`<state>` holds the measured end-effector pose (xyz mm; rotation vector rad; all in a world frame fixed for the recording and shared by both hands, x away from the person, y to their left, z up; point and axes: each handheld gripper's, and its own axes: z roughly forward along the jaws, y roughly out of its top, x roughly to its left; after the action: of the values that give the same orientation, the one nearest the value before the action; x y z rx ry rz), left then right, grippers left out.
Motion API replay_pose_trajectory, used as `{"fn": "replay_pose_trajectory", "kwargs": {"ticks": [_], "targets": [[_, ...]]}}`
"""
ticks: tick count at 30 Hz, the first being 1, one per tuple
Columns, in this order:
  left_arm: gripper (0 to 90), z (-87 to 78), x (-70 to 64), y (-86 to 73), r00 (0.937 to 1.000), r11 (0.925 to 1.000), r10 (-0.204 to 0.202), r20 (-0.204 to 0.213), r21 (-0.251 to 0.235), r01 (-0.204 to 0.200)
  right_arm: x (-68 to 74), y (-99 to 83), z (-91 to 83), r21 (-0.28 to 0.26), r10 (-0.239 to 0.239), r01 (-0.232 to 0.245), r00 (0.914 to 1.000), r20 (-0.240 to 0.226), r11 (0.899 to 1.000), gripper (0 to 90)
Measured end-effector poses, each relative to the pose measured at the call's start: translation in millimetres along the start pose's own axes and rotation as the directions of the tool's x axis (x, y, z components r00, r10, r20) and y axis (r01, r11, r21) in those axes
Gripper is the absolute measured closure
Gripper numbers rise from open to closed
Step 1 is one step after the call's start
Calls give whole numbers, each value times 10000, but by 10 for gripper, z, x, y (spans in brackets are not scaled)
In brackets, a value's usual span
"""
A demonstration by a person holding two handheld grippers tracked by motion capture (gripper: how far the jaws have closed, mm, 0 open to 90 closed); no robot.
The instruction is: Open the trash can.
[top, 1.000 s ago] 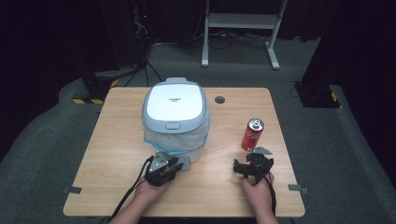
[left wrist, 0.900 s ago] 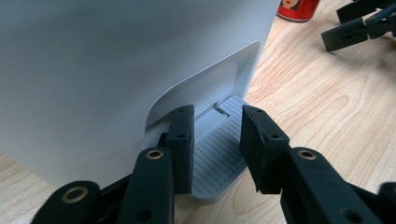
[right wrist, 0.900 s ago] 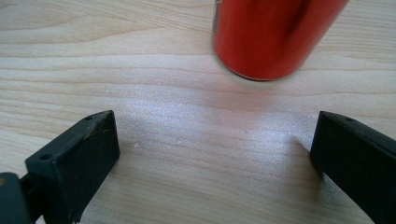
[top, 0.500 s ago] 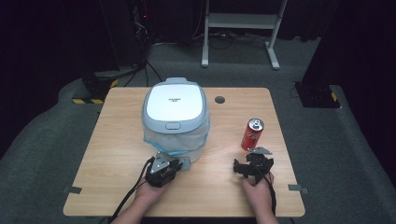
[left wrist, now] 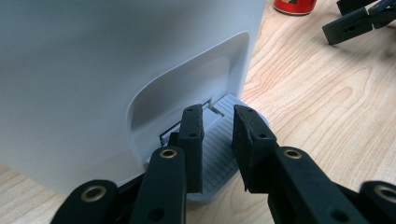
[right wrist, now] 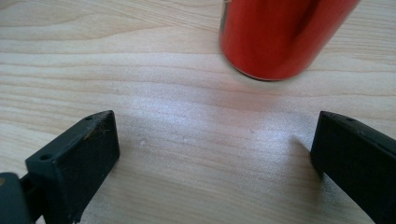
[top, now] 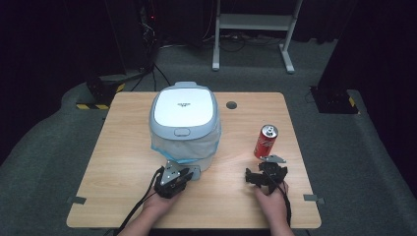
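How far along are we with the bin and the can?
Early. Nothing looks done yet: the bin's lid is shut and the red can stands upright on the table, untouched. In hand: the left claw sits over the grey foot pedal at the bin's base, jaws narrowly apart; the right claw is wide open, just short of the can. Left, probably: press the pedal, grasp the can.

The red can's (right wrist: pixel 280 37) top is cut off by the right gripper view's upper edge.
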<state>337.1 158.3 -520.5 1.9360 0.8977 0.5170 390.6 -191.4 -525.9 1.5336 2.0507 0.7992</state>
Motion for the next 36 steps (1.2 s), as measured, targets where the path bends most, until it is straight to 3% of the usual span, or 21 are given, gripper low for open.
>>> {"fn": "replay_pose_trajectory", "kwargs": {"ticks": [8, 15, 22, 24, 27, 36], "targets": [[722, 6, 19, 6, 9999, 9999, -63, 147, 154, 61, -3, -1, -1, 2, -19, 19, 10000, -34, 10000, 9], [719, 18, -3, 14, 9999, 9993, 109, 21, 349, -109, -3, -2, -1, 2, -22, 22, 10000, -34, 10000, 9], [720, 71, -12, 37, 9997, 9948, 260, -34, 982, -255, -3, -2, -1, 0, -25, 25, 10000, -34, 10000, 9], [719, 94, 1, 47, 9999, 9932, 132, -8, 1154, -130, -3, -2, -1, -1, -25, 25, 10000, -30, 10000, 9], [726, 106, 52, 54, 9987, 9923, -430, 269, 1174, 395, -3, -1, -1, 2, -31, 31, 10000, -37, 10000, 9], [721, 106, 57, 58, 9987, 9921, -421, 284, 1196, 385, -16, -18, -18, 9, -177, 177, 9997, -160, 9998, 7]]}}
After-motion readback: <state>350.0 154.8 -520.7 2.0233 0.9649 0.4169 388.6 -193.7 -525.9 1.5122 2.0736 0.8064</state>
